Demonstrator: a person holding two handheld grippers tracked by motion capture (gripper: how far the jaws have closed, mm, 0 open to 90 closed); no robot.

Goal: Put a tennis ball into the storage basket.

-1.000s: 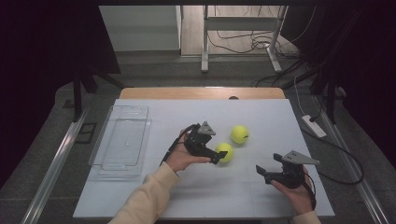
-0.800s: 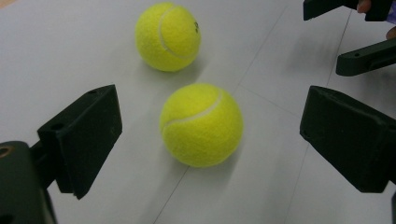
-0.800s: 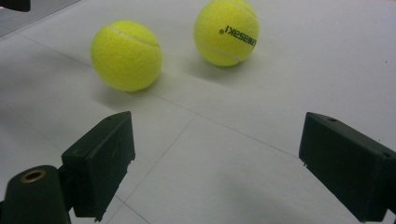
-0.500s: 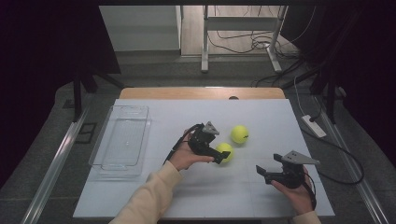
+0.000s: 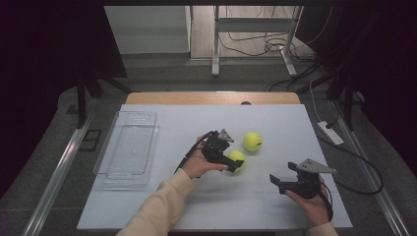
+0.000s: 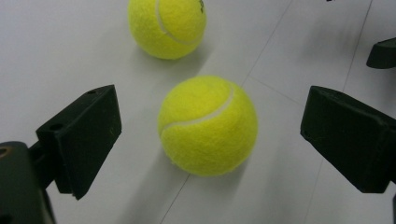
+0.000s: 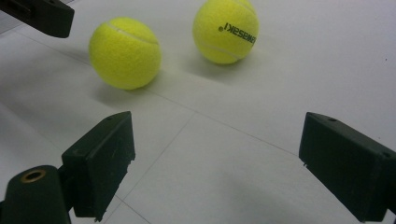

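Left tongs point(image 5: 238, 166): jaws spread wide, grasping nothing. Near ball point(image 6: 208, 125) sits between the two jaws on the desk point(image 5: 187, 123), touching neither; clear gaps on both sides in the left gripper view. In the high view the tongs tip lies right at this ball point(image 5: 237, 157), hand point(image 5: 199, 163) behind it, cream sleeve point(image 5: 157, 209) running to the bottom edge.

Right tongs point(image 5: 276, 182): jaws also spread wide, released, bare desk between them in the right gripper view. Held low at the desk's right front, well apart from both balls, pointing toward them.

Far ball point(image 5: 252, 141) rests just beyond the near ball, close but not touching; black lettering shows on it point(image 7: 226, 30) in the right gripper view.

Clear tray point(image 5: 127, 147) on the desk's left side, well apart from both balls.
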